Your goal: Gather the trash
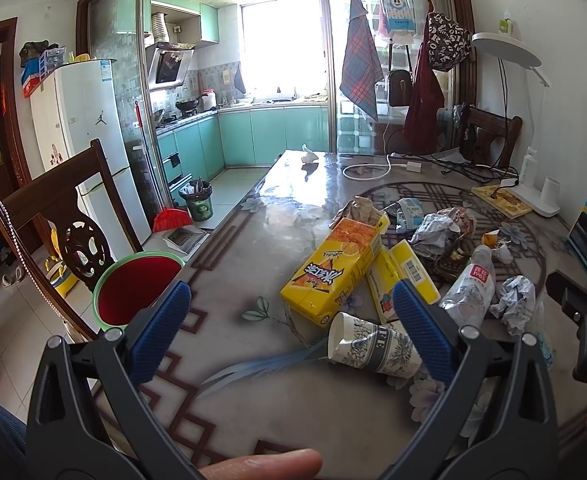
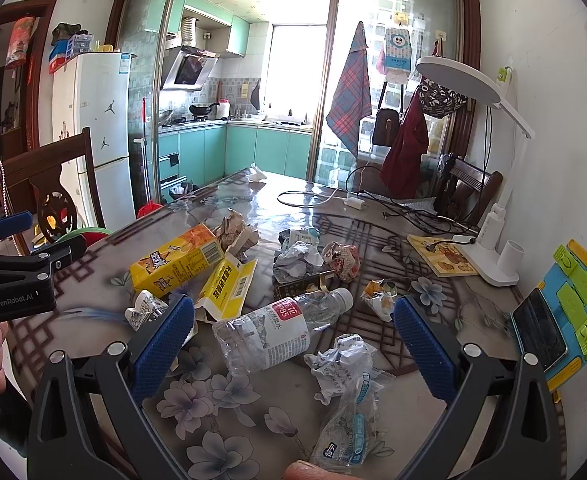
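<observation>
The trash lies scattered over the middle of the worktop (image 2: 253,420), a glossy top with a flower pattern. Nearest the right gripper (image 2: 293,344) is a crushed clear plastic bottle (image 2: 269,332) on its side, and just in front of it a crumpled paper wad (image 2: 343,360) touching a flattened blue-and-clear plastic wrapper (image 2: 349,420). Behind the bottle sit a yellow drink carton (image 2: 177,262) lying on its side and an opened yellow box (image 2: 229,286) leaning against it, with more crumpled paper (image 2: 295,260) and a red-patterned wad (image 2: 343,260) farther back. A tipped paper cup (image 1: 373,346) with a grey print lies just beside the left gripper (image 1: 293,332), close to its right pad (whether they touch cannot be told). Both sets of jaws stand wide apart and hold nothing; the right gripper's jaws frame the bottle from above the worktop, the left gripper's frame bare worktop and the cup's mouth. Off the worktop's left edge, beside a dark wooden chair (image 1: 53,216), stands a green bin with a red liner (image 1: 137,288). At the far right of the worktop are a white desk lamp (image 2: 489,248), a small book (image 2: 441,258) and a phone (image 2: 539,328) on a blue stand; white cables (image 2: 317,200) trail across the far end.
</observation>
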The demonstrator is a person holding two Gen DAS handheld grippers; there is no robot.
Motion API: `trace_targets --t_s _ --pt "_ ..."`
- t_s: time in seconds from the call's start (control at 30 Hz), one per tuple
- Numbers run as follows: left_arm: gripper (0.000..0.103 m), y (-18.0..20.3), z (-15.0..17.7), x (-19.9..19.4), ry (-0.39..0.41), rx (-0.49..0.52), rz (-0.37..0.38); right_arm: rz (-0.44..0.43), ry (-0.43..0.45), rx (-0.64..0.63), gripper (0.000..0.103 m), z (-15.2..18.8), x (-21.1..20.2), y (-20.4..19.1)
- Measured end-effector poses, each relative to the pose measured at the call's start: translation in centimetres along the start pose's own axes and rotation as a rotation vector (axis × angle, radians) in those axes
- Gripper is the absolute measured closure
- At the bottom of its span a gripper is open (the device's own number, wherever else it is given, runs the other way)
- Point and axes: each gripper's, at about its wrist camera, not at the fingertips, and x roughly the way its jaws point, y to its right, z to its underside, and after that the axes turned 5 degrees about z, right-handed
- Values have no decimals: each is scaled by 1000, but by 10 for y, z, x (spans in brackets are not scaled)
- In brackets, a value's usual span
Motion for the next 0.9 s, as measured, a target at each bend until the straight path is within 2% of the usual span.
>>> trace_targets --t_s 0.9 --pt "3 0 0 0 -5 -1 4 3 3 -1 6 0 -1 2"
